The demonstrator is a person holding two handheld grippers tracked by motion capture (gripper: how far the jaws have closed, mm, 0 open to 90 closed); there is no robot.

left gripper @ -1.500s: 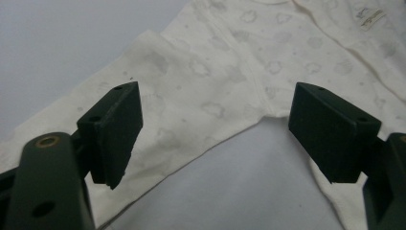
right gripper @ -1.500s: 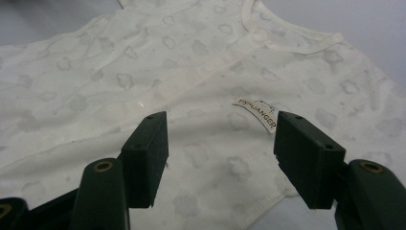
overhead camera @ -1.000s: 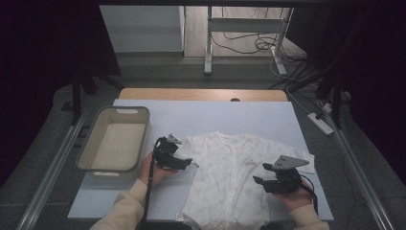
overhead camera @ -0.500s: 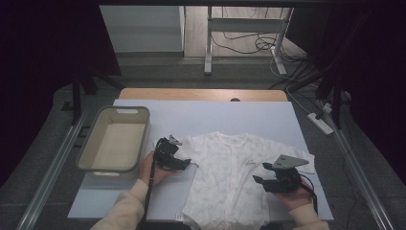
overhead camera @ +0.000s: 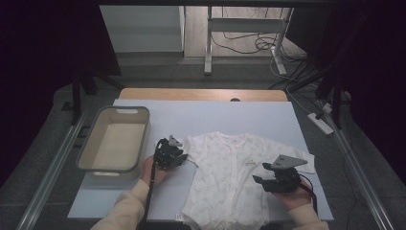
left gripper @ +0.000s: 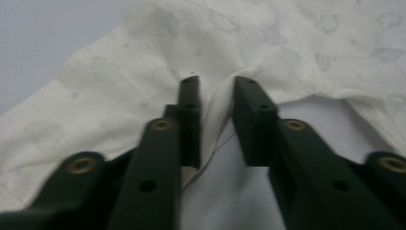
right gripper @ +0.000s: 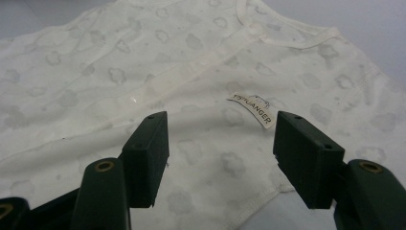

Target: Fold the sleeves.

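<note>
Closing the left tongs just now on the near sleeve of the baby shirt, and squeezing a raised fold of its cloth between the two jaws. Holding the right tongs open, jaws wide apart, gripping nothing, hovering just above the other side of the shirt, close to the small label and the side edge.

Leaving the shirt lying flat and spread out on the pale desk, front up, neck pointing away from the person, just beside the tub on the left. Reaching in from both sides, with the shirt sitting between the left tongs and the right tongs.

Judging the shirt to be very light, thin, soft and floppy: sagging and folding as soon as it leaves the desk, not breaking, maybe slipping out of a weak pinch. Thinking it best to be pinching at a thick seam or hem, such as the sleeve edge or the side edge, and grabbing just one layer or both on purpose.
</note>
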